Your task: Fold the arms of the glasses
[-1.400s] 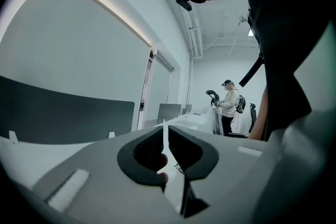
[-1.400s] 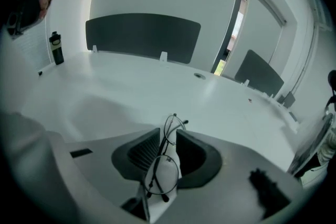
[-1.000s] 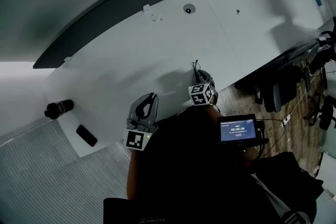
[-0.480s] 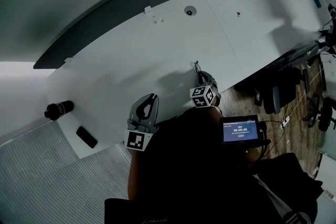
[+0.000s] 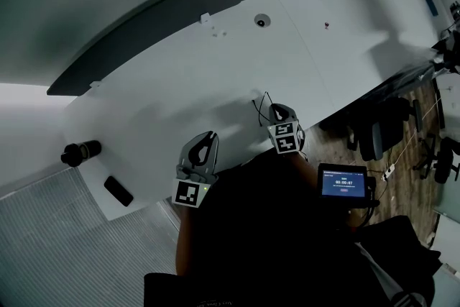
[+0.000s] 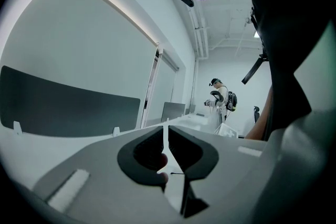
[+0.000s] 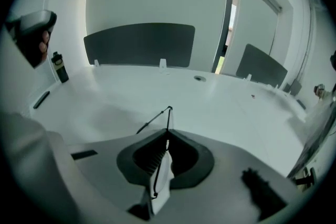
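The glasses [image 7: 167,112] are thin, black and wire-framed. My right gripper [image 7: 168,132] is shut on them, with a lens [image 7: 161,178] clamped between the pads. One corner of the frame and an arm stick out past the tips, the arm slanting down to the left. In the head view the glasses [image 5: 259,107] hang just above the white table [image 5: 180,75], in front of my right gripper [image 5: 276,111]. My left gripper [image 5: 208,136] hovers to their left over the near table edge. In its own view the left gripper [image 6: 166,132] is shut with nothing gripped.
A black bottle [image 5: 79,150] and a flat black device [image 5: 118,188] sit at the table's left end. A round grommet [image 5: 261,20] lies farther back, before dark divider panels [image 5: 144,32]. A small lit screen [image 5: 343,181] is at my right; office chairs [image 5: 381,133] stand beyond. Another person [image 6: 220,98] stands far off.
My right gripper has lifted the glasses a little, so the wire frame shows more above the table. The left gripper has stayed in place.
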The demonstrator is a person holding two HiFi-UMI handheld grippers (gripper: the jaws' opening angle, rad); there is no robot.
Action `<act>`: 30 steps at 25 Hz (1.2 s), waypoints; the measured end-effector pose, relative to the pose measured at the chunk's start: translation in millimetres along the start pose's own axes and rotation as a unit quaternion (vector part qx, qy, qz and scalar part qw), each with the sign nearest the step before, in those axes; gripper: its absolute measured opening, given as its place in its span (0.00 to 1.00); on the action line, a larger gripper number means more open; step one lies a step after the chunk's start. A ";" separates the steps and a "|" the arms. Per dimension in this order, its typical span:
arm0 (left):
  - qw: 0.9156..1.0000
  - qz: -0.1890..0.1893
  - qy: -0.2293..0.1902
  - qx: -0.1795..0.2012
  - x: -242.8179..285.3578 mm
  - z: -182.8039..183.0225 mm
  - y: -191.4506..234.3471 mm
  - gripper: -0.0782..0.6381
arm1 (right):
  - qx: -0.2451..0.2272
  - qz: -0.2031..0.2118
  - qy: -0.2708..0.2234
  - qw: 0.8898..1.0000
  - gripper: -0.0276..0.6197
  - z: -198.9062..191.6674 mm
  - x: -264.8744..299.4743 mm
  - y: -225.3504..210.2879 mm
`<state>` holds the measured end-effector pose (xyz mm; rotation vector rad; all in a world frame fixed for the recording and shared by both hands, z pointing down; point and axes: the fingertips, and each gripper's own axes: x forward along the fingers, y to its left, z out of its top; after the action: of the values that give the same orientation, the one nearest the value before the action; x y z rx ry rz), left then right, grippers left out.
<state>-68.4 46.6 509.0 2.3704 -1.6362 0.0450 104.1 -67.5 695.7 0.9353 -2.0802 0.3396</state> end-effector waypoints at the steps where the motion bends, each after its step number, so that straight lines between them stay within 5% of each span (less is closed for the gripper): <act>1: 1.000 -0.001 0.002 -0.001 0.1 -1.4 0.1 0.16 | 0.014 0.012 0.001 1.000 0.07 1.0 -0.6 2.7; 7: 1.000 -0.010 0.006 -0.006 2.7 -6.8 -0.9 0.16 | 0.097 0.066 0.008 0.993 0.07 11.4 -3.8 8.9; 9: 1.000 -0.010 0.006 -0.008 1.5 -7.8 -0.7 0.16 | 0.163 0.096 -0.001 0.982 0.07 17.1 -5.5 11.8; 11: 1.000 -0.007 0.005 -0.010 -0.1 -7.8 -0.6 0.16 | 0.279 0.170 -0.041 0.944 0.07 31.0 -10.0 17.9; 13: 1.000 -0.004 0.005 -0.010 -2.4 -7.2 0.4 0.16 | 0.383 0.278 -0.122 0.872 0.07 59.5 -25.8 27.1; 15: 1.000 -0.001 0.003 -0.009 -4.7 -5.7 1.5 0.16 | 0.412 0.364 -0.203 0.810 0.07 94.6 -51.8 34.3; 16: 1.000 0.000 0.002 -0.009 -5.8 -4.4 1.9 0.16 | 0.411 0.386 -0.224 0.795 0.07 107.4 -62.0 37.2; 17: 1.000 0.000 0.001 -0.007 -7.1 -2.9 2.2 0.16 | 0.407 0.396 -0.230 0.791 0.07 115.7 -67.9 40.3; 24: 1.000 -0.008 0.014 -0.003 -8.4 -7.3 2.0 0.17 | 0.403 0.367 -0.193 0.816 0.07 141.4 -77.7 55.6; 30: 0.986 -0.023 0.041 0.161 1.4 -10.7 -32.5 0.22 | 0.448 0.365 -0.163 0.800 0.07 164.5 -97.7 69.7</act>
<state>-36.6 58.6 513.3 2.5986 -1.6389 0.4221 -1.0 -56.5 521.7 0.6359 -2.5566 1.8031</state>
